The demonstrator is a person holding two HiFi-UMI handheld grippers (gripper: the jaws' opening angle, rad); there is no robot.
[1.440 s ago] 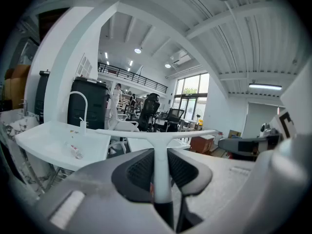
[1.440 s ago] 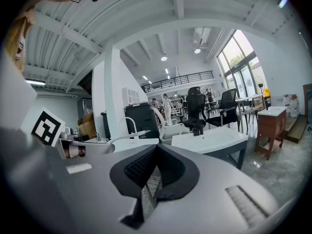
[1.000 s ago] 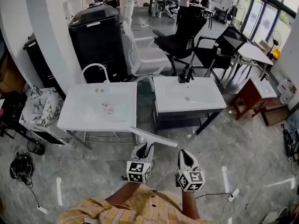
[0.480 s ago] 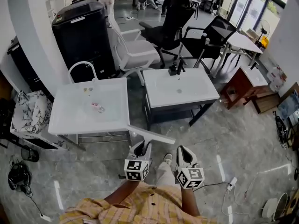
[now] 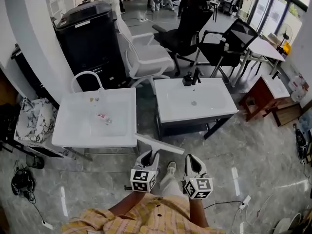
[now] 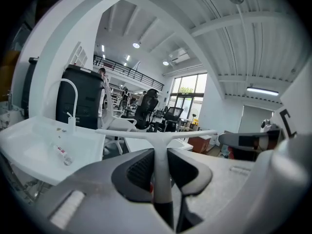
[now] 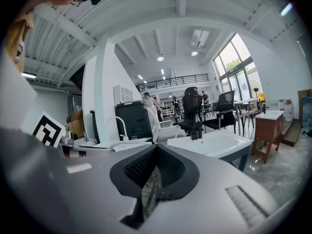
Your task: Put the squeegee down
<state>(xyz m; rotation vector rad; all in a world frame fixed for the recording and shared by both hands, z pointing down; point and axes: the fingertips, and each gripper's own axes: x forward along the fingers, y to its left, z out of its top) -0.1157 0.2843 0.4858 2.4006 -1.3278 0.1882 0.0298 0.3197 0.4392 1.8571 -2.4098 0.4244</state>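
Just in front of the left sink point(image 5: 92, 141), off its near right corner, the squeegee point(image 5: 161, 145) is held in the air by the left gripper point(image 5: 150, 156). Its jaws are pinched on the white handle, and the long blade is carried crosswise ahead of them. The right gripper point(image 5: 191, 163), further to the right of that sink, is pressed together with nothing between its jaws.

The task is judged to be barely begun: the squeegee is not yet set on any surface, and no part of it is seen touching the sink. What is left is to bring it over a surface, lower it until it rests, and spread the jaws. Which surface is meant cannot be told; a second sink point(image 5: 195, 104) stands to the right of the left sink.

The lower handle is hidden inside the jaws, and the blade's rubber edge cannot be made out. A small tube-like thing point(image 5: 103, 118) in the left sink's basin is too small to be identified.
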